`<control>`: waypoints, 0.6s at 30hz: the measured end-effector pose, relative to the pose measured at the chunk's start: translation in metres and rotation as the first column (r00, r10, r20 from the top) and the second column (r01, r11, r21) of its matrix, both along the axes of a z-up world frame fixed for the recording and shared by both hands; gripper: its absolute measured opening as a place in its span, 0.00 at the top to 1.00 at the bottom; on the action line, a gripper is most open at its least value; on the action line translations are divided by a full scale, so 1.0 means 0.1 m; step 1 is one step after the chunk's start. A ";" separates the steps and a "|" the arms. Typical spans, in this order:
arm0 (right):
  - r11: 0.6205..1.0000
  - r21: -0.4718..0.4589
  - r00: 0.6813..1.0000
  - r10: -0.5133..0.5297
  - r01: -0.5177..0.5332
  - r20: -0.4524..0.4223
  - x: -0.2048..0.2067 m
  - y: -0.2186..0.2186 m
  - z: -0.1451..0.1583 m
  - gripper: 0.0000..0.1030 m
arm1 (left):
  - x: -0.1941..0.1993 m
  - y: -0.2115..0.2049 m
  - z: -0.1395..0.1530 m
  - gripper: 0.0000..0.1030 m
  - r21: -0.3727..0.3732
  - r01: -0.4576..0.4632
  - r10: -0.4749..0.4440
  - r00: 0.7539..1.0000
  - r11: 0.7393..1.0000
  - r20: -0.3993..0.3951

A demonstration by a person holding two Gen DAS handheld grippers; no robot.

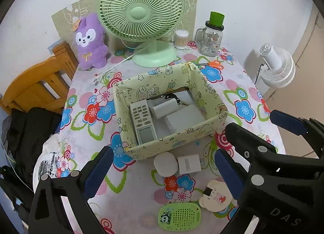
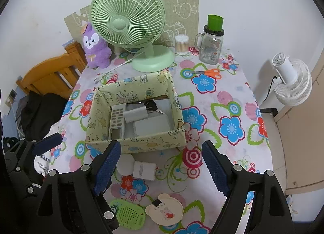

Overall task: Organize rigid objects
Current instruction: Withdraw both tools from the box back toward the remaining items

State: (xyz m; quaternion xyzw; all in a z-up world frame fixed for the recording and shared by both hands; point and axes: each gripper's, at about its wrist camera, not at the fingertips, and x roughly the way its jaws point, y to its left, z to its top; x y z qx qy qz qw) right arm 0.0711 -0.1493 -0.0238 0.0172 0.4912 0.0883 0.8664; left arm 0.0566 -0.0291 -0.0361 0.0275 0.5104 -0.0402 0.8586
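Left wrist view, nearest first: the left gripper (image 1: 162, 175) hangs above the near edge of the flowered table (image 1: 239, 92) with its blue-padded fingers wide apart and nothing between them, and the right gripper (image 2: 162, 169), seen best from its own camera, is spread just as wide and likewise holds nothing. Closest on the cloth lie a green perforated case with a panda (image 1: 179, 216) and, just beside it, a cream bear-shaped item (image 1: 215, 196); a little farther on, a rounded white object (image 1: 165, 163) and a white square adapter (image 1: 189, 164) sit touching or nearly so, just in front of the box's near wall. These four look like the loose rigid pieces not yet put away. Beyond them stands the yellow patterned box (image 1: 172, 142), which already contains a remote control (image 1: 142, 121) along its left side, a white cylinder-like item (image 1: 166, 107), a flat white box (image 1: 185, 119) and something dark at the back (too hidden to name). So I judge the task roughly half done: several things are in, four wait outside. Farther back, orange-handled scissors (image 2: 210, 73) lie apart from the box and may also belong in it. At the far edge stand a green desk fan (image 1: 141, 17), a purple plush (image 1: 90, 43), a cotton-swab tub (image 1: 181, 39) and a glass jar with a green cup on top (image 1: 210, 40).
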 end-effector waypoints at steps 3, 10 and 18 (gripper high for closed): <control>1.000 -0.001 1.000 0.007 -0.007 0.006 -0.06 0.01 0.01 0.18 | -0.06 0.01 0.02 0.02 0.000 -0.001 0.001 1.000 1.000 0.005; 1.000 0.001 1.000 0.023 -0.023 0.018 -0.18 0.02 0.01 0.18 | -0.20 0.08 0.00 0.01 -0.010 -0.013 0.013 1.000 1.000 0.012; 0.999 0.013 0.999 0.030 -0.031 0.025 -0.30 -0.01 -0.06 0.18 | -0.32 0.13 -0.13 0.01 -0.023 -0.027 0.027 1.000 0.999 -0.006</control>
